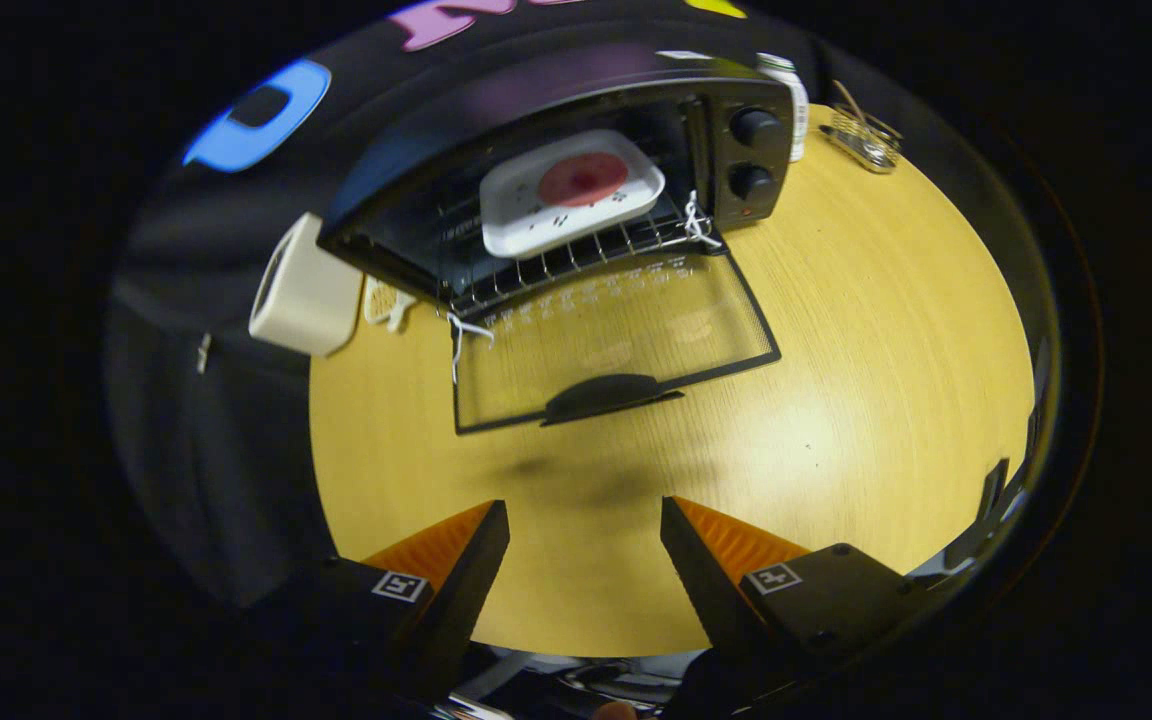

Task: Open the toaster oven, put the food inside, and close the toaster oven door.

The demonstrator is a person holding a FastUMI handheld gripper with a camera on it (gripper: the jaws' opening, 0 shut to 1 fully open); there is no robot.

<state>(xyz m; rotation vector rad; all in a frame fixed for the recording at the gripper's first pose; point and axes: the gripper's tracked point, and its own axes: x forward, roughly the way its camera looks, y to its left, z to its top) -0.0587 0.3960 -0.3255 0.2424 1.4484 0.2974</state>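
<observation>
The gripper (584, 520) is seen at the bottom of the frame as two wedge-shaped fingers (476, 560) set apart with a gap between them, their inner faces ribbed. Each finger is carried on a dark, boxy mount, and a small square black-and-white marker is fixed on top of each mount. Small screws are visible on the right mount.

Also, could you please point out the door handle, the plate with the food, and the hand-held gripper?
door handle (604, 394): gripper view, middle of the grip.
plate (526, 222): gripper view, bare near corner.
hand-held gripper (585, 530): gripper view, midway between its open fingertips.
</observation>
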